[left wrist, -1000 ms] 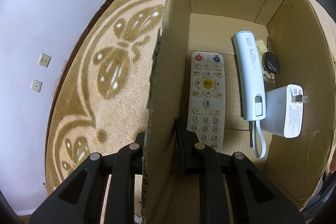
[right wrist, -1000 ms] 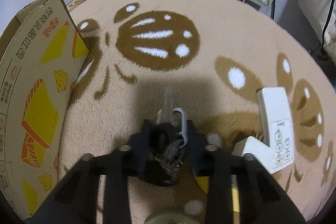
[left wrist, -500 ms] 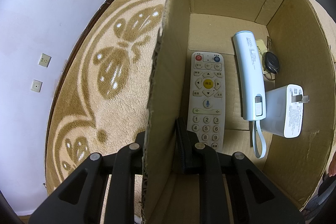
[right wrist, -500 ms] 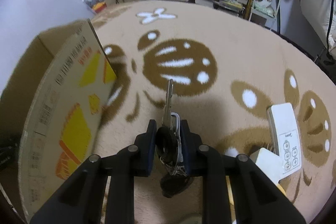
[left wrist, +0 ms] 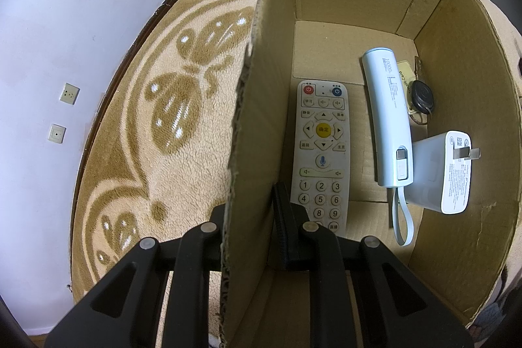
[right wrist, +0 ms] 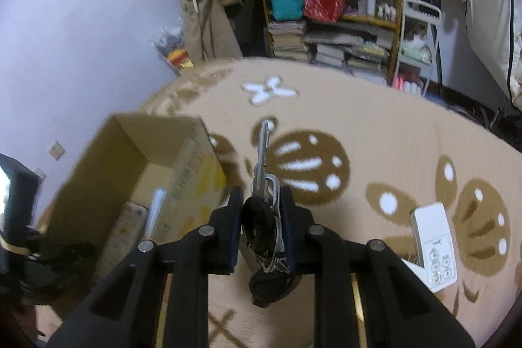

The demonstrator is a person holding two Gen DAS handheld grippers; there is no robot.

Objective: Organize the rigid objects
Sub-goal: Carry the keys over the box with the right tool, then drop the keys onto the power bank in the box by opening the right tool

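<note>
My left hand-held gripper (left wrist: pixel 253 217) is clamped on the near wall of the cardboard box (left wrist: pixel 248 132) — one finger outside over the patterned rug (left wrist: pixel 182 106), the other inside, its pad against the cardboard. On the box floor I see a white remote control (left wrist: pixel 321 152) lying flat nearest that wall, a pale blue power bank (left wrist: pixel 388 119) beside it with its strap loop trailing toward me, a white plug adapter (left wrist: pixel 440 172) against the right wall touching the power bank's end, and a black car key (left wrist: pixel 422 95) just past the power bank. My right hand-held gripper (right wrist: pixel 261 217) is closed on a bunch of keys (right wrist: pixel 262 217) — one silver key sticks out forward, a black fob hangs below — held in the air above the rug, with the box to its left. A white switch panel (right wrist: pixel 434 247) lies on the rug to the right.
</note>
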